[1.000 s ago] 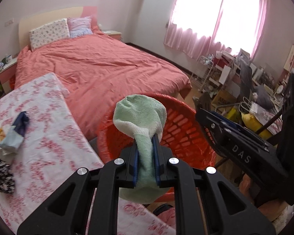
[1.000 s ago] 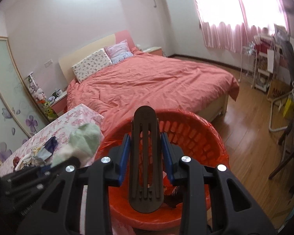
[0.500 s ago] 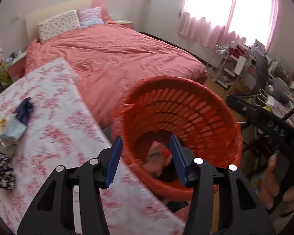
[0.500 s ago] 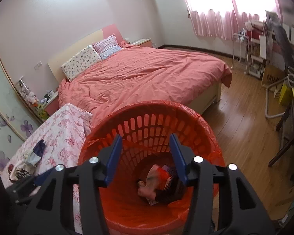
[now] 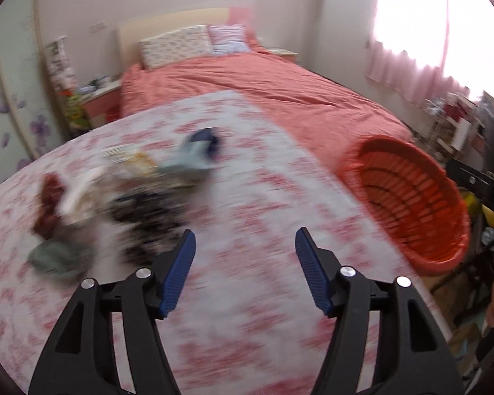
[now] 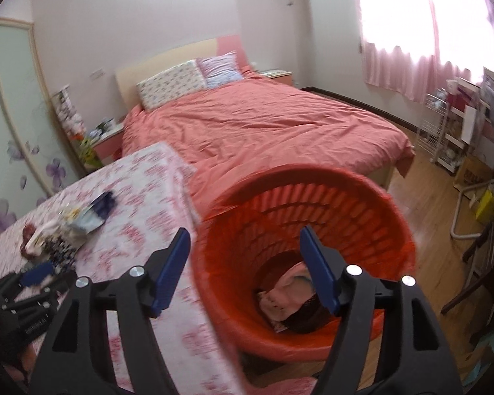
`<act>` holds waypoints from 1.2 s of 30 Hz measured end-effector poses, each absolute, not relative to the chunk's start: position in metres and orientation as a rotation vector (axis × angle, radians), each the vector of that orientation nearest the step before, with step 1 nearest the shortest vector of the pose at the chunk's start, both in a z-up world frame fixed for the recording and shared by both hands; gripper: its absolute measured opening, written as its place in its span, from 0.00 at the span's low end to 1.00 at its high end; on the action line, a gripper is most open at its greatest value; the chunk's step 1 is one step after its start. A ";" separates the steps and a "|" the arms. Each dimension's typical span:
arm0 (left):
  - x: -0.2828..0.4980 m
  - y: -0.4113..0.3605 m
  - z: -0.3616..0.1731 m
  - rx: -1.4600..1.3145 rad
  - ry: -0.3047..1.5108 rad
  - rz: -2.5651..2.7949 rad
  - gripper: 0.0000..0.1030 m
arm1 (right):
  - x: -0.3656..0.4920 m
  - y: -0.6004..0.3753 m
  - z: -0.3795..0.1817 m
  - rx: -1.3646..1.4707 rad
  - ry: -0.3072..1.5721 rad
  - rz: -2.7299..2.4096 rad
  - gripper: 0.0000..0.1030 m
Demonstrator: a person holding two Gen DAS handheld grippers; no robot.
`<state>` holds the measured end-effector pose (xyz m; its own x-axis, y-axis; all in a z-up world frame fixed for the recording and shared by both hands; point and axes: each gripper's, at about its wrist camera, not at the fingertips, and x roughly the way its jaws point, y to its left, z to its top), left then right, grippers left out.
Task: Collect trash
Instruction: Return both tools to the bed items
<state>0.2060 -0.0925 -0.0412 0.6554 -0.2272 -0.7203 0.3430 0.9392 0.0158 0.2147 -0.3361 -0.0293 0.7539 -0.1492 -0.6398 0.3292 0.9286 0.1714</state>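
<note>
The left tool (image 5: pixel 243 263) hangs over the counter (image 5: pixel 247 296), a surface under a white cloth with a pink flower print, and its blue-padded fingers (image 5: pixel 178 273) stand wide apart with nothing between them. The left wrist view is smeared by motion blur, so the heap of trash (image 5: pixel 115 197) at centre left of the frame reads only as patches: a dark red lump at the far left, a grey-green wad below it, a black-and-white speckled piece in the middle, and a pale blue and navy item at the upper end of the heap. The red basket (image 5: pixel 408 197) sits at the right of that frame, off the counter's edge, with its slatted wall turned toward the camera. In the right wrist view the right tool (image 6: pixel 245 263) is held above the basket (image 6: pixel 280 204), fingers likewise spread and gripping nothing; the basket's open mouth fills the lower centre of the frame, and pink cloth and something dark lie at its bottom. The trash heap (image 6: pixel 62 230) shows at the left of this frame on the counter (image 6: pixel 141 197), well apart from the basket, and the left tool (image 6: pixel 33 276) appears at the lower left just below the heap. A bed (image 6: pixel 263 125) with a coral cover fills the middle of the frame behind both.
</note>
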 end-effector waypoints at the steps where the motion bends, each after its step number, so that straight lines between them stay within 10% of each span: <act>1: 0.206 -0.083 -0.042 0.151 0.791 -0.304 0.64 | 0.216 -0.328 -0.030 0.275 0.675 -0.252 0.68; 36: 0.240 0.145 -0.087 -0.054 0.925 0.140 0.67 | 0.291 -0.104 -0.070 0.116 0.828 0.103 0.68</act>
